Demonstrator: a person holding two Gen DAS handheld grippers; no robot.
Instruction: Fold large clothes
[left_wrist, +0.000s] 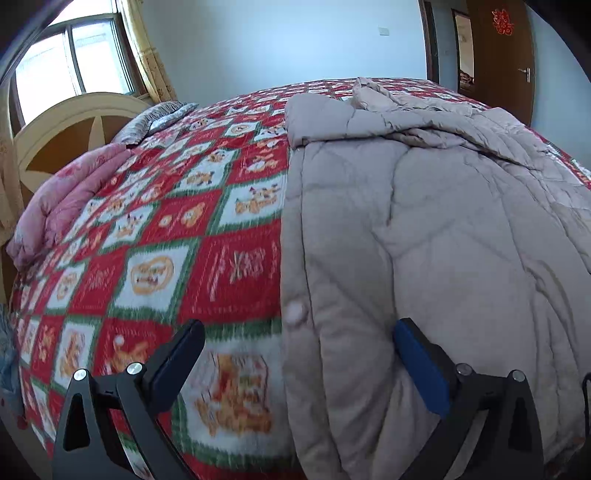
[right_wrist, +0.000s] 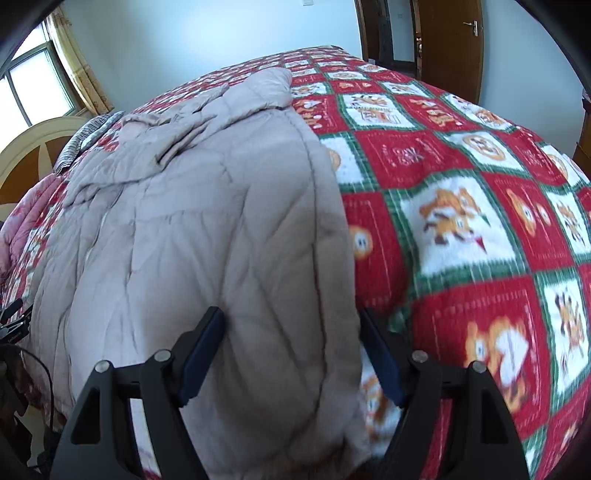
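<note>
A beige quilted coat (left_wrist: 424, 229) lies spread along the bed, on top of a red, white and green checked blanket (left_wrist: 166, 229) printed with orange cartoon figures. In the left wrist view the coat fills the field from 12 through 5 o'clock, its straight front edge with a pale snap button (left_wrist: 295, 312) running down the centre, and its bunched upper part piled at 12 to 1 o'clock. The left hand-held gripper (left_wrist: 299, 345) is released, jaws spread wide: one finger over the blanket at 7 o'clock, the blue-padded one over the coat at 5 o'clock, straddling the coat's edge.

In the right wrist view the coat (right_wrist: 207, 229) occupies the centre and 9 o'clock side, the blanket (right_wrist: 461, 206) the 3 o'clock side. The right hand-held gripper (right_wrist: 291, 332) is likewise released, its fingers either side of the coat's near hem, holding nothing.

A pink folded quilt (left_wrist: 59, 206) and a cream headboard (left_wrist: 74, 122) sit at 9 to 10 o'clock.
</note>
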